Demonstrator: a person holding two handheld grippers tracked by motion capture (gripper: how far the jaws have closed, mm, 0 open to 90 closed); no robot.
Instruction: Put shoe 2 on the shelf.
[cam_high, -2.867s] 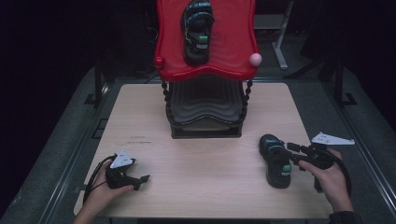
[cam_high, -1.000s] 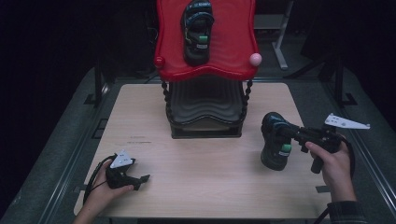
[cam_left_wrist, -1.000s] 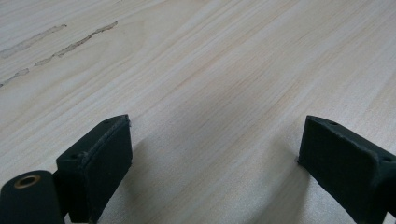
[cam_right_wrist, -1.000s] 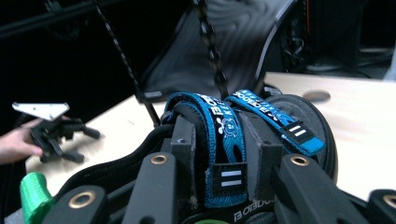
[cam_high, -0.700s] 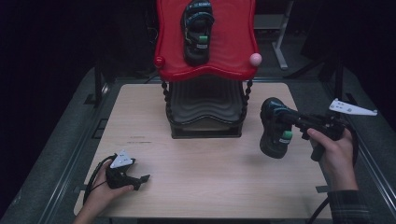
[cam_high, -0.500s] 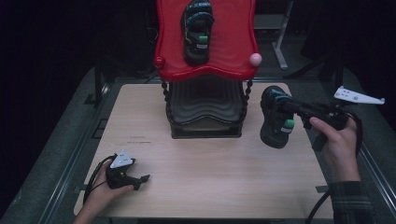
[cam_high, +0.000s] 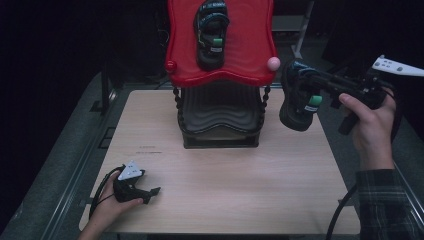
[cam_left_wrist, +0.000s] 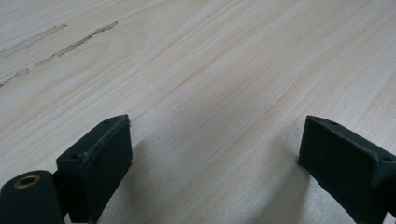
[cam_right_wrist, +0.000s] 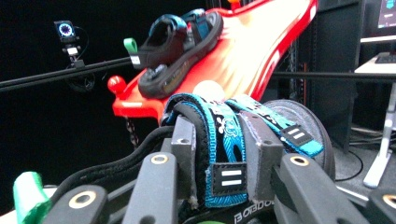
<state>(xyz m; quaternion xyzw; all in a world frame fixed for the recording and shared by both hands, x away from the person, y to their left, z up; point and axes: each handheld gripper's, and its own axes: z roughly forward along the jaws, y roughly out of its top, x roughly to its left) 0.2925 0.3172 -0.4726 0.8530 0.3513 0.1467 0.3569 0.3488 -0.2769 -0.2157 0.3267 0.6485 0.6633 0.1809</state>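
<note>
Left gripper (cam_high: 150, 191) rests on the worktop (cam_high: 225, 190) before the red rack (cam_high: 220, 45), jaws spread, empty. Right gripper (cam_high: 300, 85) pinches our sandal (cam_high: 298, 102) by its strap, aloft right of the rack; we risk slippage.

Red shelf (cam_high: 245, 55) on its black stand (cam_high: 220, 120) blocks centre-back of the surface (cam_high: 225, 190). One sandal (cam_high: 211, 30) occupies the shelf's middle; bare red either side. Surface front and sides open.

- A dark recording lab or studio: black surroundings close around a lit wooden table (cam_high: 220, 170).
- A small camera (cam_right_wrist: 65, 31) sits on a rail (cam_right_wrist: 60, 74) behind.
</note>
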